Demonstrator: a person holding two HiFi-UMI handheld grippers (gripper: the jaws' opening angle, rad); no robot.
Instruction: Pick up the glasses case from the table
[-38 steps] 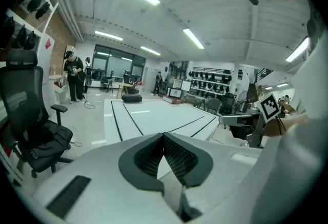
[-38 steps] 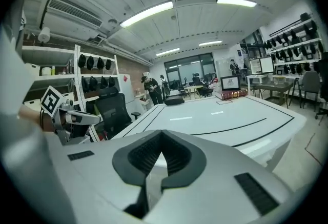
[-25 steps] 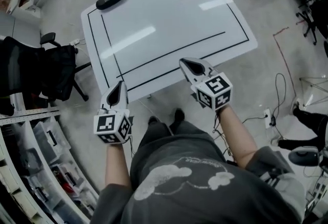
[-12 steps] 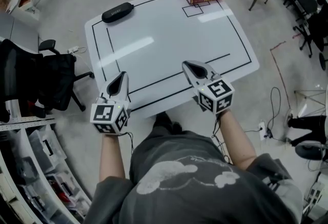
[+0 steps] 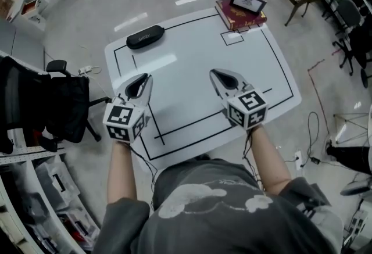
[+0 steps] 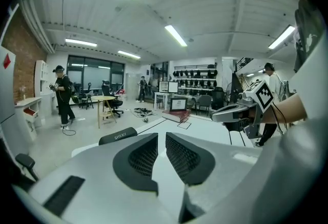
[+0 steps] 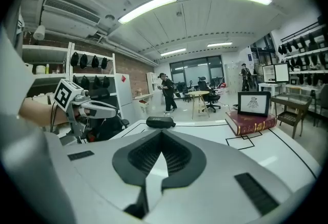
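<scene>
The black glasses case lies near the far left corner of the white table, on its black border line. It also shows ahead in the left gripper view and the right gripper view. My left gripper hovers over the table's left side, well short of the case; its jaws have just parted to a thin slit, all but shut, with nothing between them. My right gripper hangs over the table's middle right, shut and empty.
A dark red book with a small framed picture on it sits at the far right corner. A black office chair stands left of the table. People stand far off on the floor. Shelves line the lower left.
Both grippers have moved forward from the near edge to over the table. The table and case now sit closer in the head view.
</scene>
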